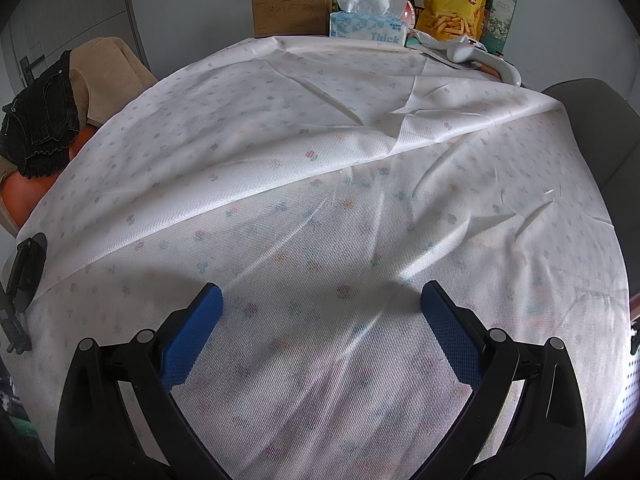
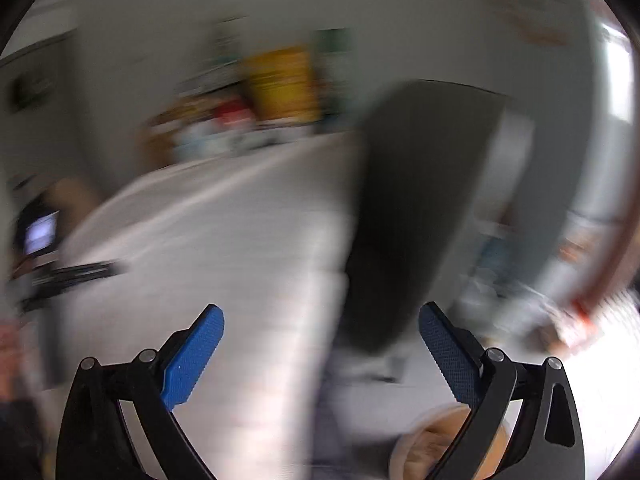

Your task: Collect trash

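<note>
A white cloth (image 1: 320, 168) with tiny flower prints covers the desk, creased across its middle. At the far edge stand a cardboard box (image 1: 288, 8), a tissue box (image 1: 366, 26) marked "Thick" and a yellow snack bag (image 1: 456, 0) with Chinese writing. A dark chair (image 1: 600, 128) stands at the right. The left tongs (image 1: 322, 300) hang wide above the cloth, holding nothing. The right tongs (image 2: 322, 320) are wide and empty too; their view is blurred. No trash can be made out on the cloth.

Wrist cameras angled down, sharing tablecloth (image 1: 320, 140)
</note>
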The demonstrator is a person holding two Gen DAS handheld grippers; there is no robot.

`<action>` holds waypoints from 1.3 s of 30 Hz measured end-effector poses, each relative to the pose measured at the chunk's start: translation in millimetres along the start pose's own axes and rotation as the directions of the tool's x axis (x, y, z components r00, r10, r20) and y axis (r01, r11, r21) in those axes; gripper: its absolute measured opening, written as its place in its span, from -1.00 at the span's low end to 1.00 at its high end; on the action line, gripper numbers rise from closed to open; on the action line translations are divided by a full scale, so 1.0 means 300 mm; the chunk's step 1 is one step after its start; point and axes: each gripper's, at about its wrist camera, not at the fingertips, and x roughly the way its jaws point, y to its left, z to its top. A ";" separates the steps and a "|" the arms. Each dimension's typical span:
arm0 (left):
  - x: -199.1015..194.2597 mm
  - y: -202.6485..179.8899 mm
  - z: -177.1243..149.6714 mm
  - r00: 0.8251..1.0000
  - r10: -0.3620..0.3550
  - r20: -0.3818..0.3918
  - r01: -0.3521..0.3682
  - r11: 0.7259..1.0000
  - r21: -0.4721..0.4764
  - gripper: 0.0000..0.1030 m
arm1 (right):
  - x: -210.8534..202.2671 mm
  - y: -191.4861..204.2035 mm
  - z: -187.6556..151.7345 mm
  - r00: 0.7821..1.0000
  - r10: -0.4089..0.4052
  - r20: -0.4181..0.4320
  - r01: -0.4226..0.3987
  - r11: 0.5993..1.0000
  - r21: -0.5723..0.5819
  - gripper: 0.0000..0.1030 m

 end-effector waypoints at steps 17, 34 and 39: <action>-0.037 0.053 -0.016 1.000 0.012 0.011 -0.013 0.990 0.137 0.92 | 0.354 0.525 -0.119 0.945 0.102 -0.311 -0.204 0.927 -0.316 0.88; -0.006 0.161 -0.007 1.000 0.016 -0.005 -0.016 1.000 -0.027 0.92 | 0.390 0.536 -0.143 0.948 0.105 -0.301 -0.203 0.927 -0.316 0.88; -0.006 0.161 -0.007 1.000 0.016 -0.005 -0.016 1.000 -0.027 0.92 | 0.390 0.536 -0.143 0.948 0.105 -0.301 -0.203 0.927 -0.316 0.88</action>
